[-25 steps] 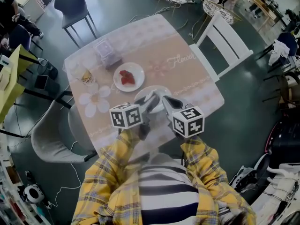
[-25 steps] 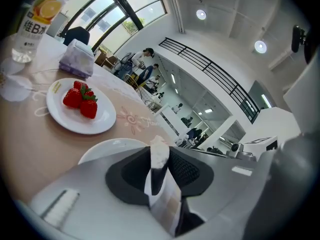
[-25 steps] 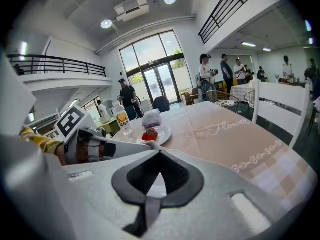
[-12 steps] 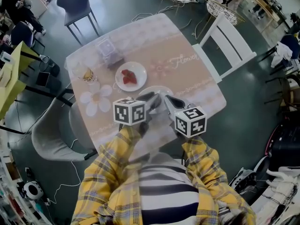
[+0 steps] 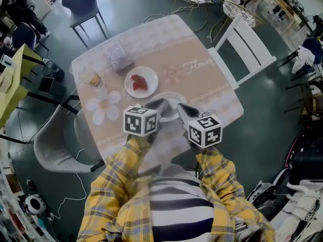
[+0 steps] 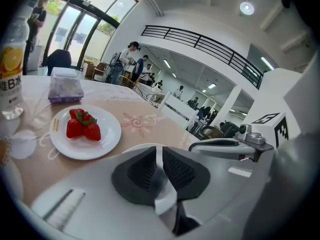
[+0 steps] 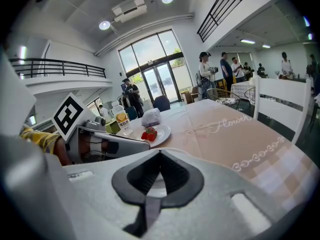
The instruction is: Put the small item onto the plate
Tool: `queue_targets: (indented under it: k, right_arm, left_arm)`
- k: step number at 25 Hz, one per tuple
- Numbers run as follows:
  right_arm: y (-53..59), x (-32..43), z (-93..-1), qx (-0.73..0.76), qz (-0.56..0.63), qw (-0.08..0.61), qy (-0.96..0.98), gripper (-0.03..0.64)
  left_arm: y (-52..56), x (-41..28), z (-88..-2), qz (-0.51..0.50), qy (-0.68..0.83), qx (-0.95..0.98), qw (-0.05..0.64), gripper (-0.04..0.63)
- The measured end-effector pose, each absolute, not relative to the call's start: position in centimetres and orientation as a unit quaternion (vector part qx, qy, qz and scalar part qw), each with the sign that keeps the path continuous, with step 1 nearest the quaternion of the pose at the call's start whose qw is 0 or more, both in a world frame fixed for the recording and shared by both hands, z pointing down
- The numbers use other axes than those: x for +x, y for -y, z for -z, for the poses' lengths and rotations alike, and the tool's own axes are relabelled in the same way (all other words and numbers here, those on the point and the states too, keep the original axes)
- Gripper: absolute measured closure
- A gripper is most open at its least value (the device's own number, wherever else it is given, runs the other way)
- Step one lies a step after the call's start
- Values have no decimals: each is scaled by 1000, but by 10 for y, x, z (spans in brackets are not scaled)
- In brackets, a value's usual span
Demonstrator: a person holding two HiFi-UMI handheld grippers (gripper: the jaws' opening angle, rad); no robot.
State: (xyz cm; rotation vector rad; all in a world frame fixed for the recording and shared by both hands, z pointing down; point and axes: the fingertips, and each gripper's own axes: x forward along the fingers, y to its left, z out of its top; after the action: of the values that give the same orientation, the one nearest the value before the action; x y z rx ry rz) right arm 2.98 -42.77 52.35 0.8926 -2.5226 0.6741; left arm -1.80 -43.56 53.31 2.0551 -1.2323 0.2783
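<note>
— Looking down at the table, where do we find the strawberries?

— We see them lying together on a white plate, out past both grippers and well apart from them. A bottle with an orange label stands to its left, and a pale purple tissue box sits beyond it.

— And what do we make of our left gripper?

— We watch its jaws closing. In the left gripper view a narrow slit remains between the dark ribbed pads, and nothing sits in that slit.

— Does our right gripper hold anything?

— No. In the right gripper view we find its jaws brought together at the tips, with only the cloth beyond them.

— What lies under the two of them?

— We see a second plate, white like the first, nearer to us. Both grippers hover over it side by side, tips pointing away from us, while a white chair stands at the table's right edge
</note>
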Motion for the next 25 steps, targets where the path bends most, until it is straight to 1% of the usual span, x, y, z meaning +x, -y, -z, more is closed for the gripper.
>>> queue_targets:
  k: [4, 9, 16, 25]
  right_arm:
    - [425, 30, -526, 317, -241, 192, 897, 620]
    - [419, 31, -529, 318, -244, 194, 895, 620]
    - [402, 28, -527, 320, -235, 200, 896, 620]
    - [368, 24, -516, 341, -222, 200, 892, 620]
  left_arm:
    - [430, -21, -534, -110, 481, 796, 349, 557]
    - [421, -25, -533, -114, 494, 795, 333, 595]
    - [403, -26, -524, -94, 499, 802, 316, 595]
    - [354, -39, -515, -91, 498, 808, 302, 595]
